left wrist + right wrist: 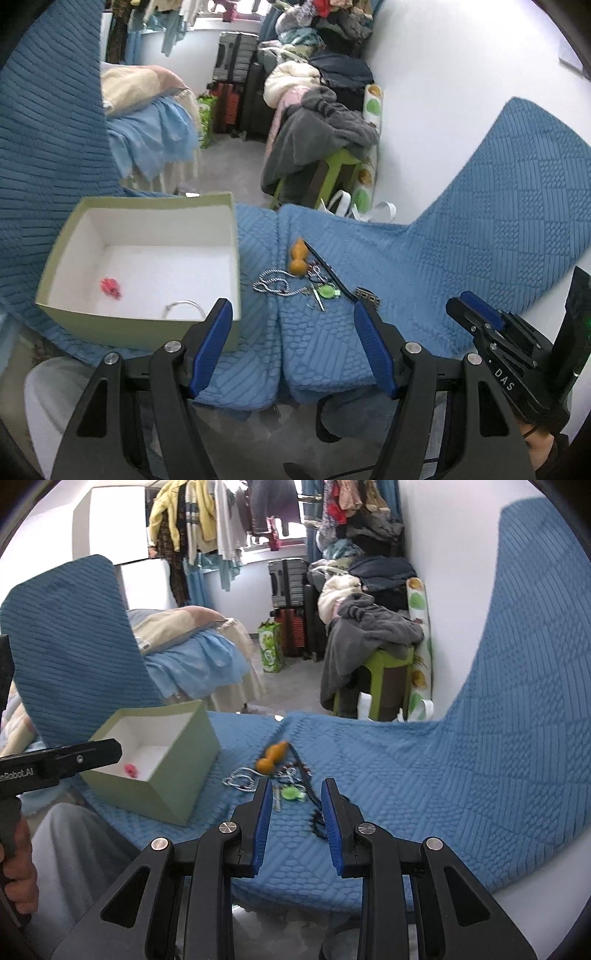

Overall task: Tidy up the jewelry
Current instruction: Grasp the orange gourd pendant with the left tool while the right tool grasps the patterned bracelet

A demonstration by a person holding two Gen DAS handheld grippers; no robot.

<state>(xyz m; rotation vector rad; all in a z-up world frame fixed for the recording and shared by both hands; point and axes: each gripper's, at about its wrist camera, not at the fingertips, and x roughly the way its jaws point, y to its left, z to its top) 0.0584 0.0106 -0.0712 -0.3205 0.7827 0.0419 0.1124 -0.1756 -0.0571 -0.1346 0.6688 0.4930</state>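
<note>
Far left, the pale green cardboard box (140,266) sits open on the blue quilted cover (369,332), with a small pink trinket (110,287) and a silver ring (184,307) inside. My left tool (291,314) is wide open, empty. The jewelry pile (280,779) lies just right of the box. Right tool (294,794): narrow gap, nothing held.
</note>
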